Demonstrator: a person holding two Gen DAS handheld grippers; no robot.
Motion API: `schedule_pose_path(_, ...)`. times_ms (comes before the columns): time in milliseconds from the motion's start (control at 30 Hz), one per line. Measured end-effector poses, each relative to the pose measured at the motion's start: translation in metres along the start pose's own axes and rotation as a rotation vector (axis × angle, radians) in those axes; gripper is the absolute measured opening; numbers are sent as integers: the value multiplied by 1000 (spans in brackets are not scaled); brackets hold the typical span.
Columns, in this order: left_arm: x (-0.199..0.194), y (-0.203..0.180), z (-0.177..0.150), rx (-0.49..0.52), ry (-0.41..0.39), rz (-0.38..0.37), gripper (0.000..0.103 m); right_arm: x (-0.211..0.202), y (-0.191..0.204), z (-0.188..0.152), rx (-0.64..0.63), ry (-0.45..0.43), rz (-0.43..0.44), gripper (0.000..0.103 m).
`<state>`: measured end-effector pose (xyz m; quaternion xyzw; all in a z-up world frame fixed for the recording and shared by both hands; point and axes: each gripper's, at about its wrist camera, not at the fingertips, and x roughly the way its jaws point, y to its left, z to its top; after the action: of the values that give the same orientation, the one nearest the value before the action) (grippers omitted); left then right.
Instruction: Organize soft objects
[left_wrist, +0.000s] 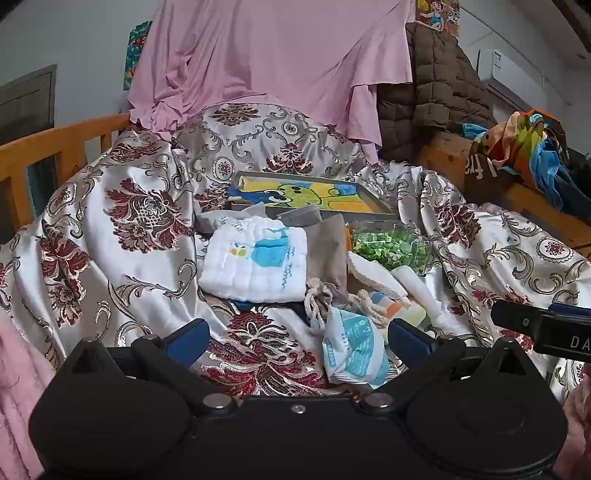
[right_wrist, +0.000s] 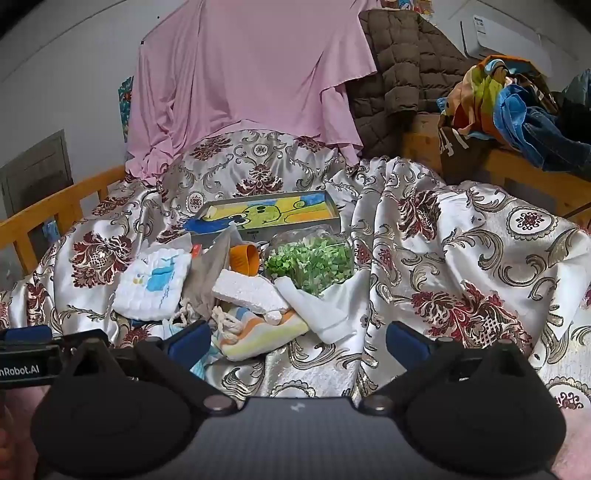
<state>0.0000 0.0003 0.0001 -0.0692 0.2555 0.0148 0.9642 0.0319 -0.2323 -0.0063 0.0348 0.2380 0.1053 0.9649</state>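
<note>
A pile of soft things lies in a hollow of the floral satin bedspread. It holds a white quilted cloth with a blue whale, a grey drawstring pouch, a white foam block, a striped pastel cloth, a white rolled cloth and a blue-white packet. My left gripper is open and empty, just short of the packet. My right gripper is open and empty, in front of the striped cloth.
A shallow box with a yellow-green cartoon picture sits behind the pile, next to a clear bag of green bits and an orange cup. A pink sheet, brown jacket, wooden rail and clothes heap surround.
</note>
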Motion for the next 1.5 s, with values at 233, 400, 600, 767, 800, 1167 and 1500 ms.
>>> schedule_pose_path(233, -1, 1, 0, 4, -1, -5, 102, -1, -1, 0, 1, -2, 0, 103)
schedule_pose_path(400, 0, 0, 0, 5, -2, 1, 102, 0, 0, 0, -3, 2, -1, 103)
schedule_pose_path(600, 0, 0, 0, 5, 0, 5, 102, -1, -1, 0, -1, 2, -1, 103)
schedule_pose_path(767, 0, 0, 0, 6, 1, 5, 102, -1, -2, 0, 0, 2, -1, 103)
schedule_pose_path(800, 0, 0, 0, 6, 1, 5, 102, -1, -2, 0, 0, 2, 0, 103)
schedule_pose_path(1167, 0, 0, 0, 7, 1, 5, 102, -2, -2, 0, 1, 3, 0, 103)
schedule_pose_path(1500, 0, 0, 0, 7, 0, 6, 102, -2, -2, 0, 3, 2, 1, 103)
